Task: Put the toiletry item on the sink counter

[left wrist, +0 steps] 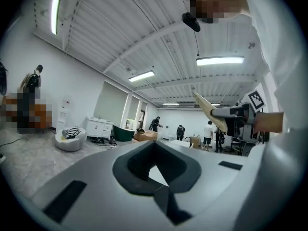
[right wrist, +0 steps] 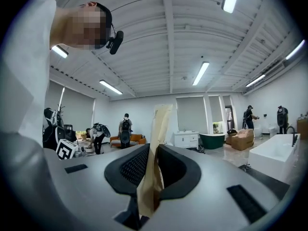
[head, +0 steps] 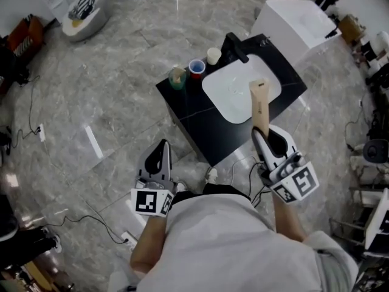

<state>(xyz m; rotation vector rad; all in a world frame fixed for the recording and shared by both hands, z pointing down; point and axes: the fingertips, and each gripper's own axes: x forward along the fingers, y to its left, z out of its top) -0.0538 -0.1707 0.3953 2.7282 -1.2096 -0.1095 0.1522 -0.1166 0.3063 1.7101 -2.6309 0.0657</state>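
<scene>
The toiletry item is a flat tan tube [head: 259, 102], and my right gripper [head: 265, 137] is shut on its lower end. In the head view the tube stands over the near rim of the white basin [head: 226, 99], which is set in the black sink counter [head: 182, 99]. In the right gripper view the tube [right wrist: 156, 148] rises between the dark pads [right wrist: 134, 170] and points at the ceiling. My left gripper [head: 164, 148] hangs below and left of the counter, shut and empty. In the left gripper view the jaws meet with nothing between them, and the tube [left wrist: 208, 110] shows at the right.
A black faucet [head: 234, 46] stands behind the basin. A green cup [head: 177, 78], a blue cup [head: 196, 68] and a white cup [head: 213, 55] line the counter's far left edge. A white bathtub [head: 296, 22] is at upper right. Cables [head: 91, 218] trail over the marble floor.
</scene>
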